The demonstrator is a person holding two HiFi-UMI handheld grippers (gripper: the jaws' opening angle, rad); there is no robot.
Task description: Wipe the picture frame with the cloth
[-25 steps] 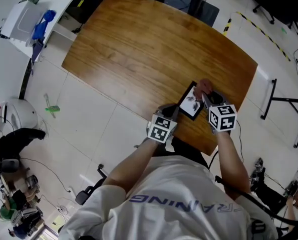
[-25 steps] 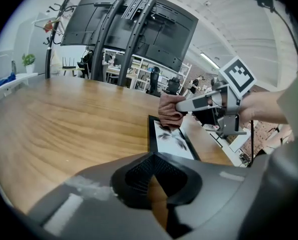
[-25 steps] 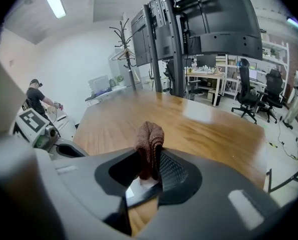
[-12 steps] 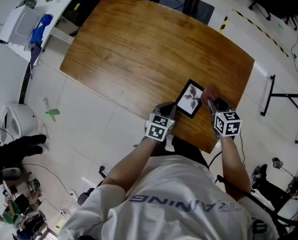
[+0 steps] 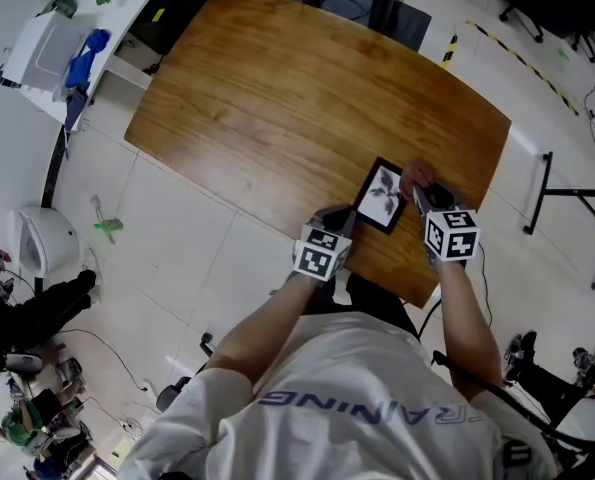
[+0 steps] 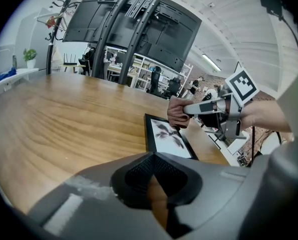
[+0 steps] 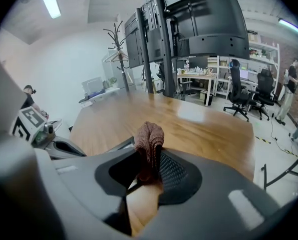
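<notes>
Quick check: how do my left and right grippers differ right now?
The right gripper is shut on the cloth; the left gripper has its jaws close together with nothing between them. The right gripper sits at the far right corner of the picture frame, with the cloth against it; the left gripper sits by the near left corner. Both are low over the table, flanking the frame.

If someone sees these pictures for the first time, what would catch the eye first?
The small black-rimmed picture frame with a dark plant print lies flat near the front edge of the large brown wooden table. The right gripper is shut on a bunched reddish-brown knitted cloth at the frame's right edge.
</notes>
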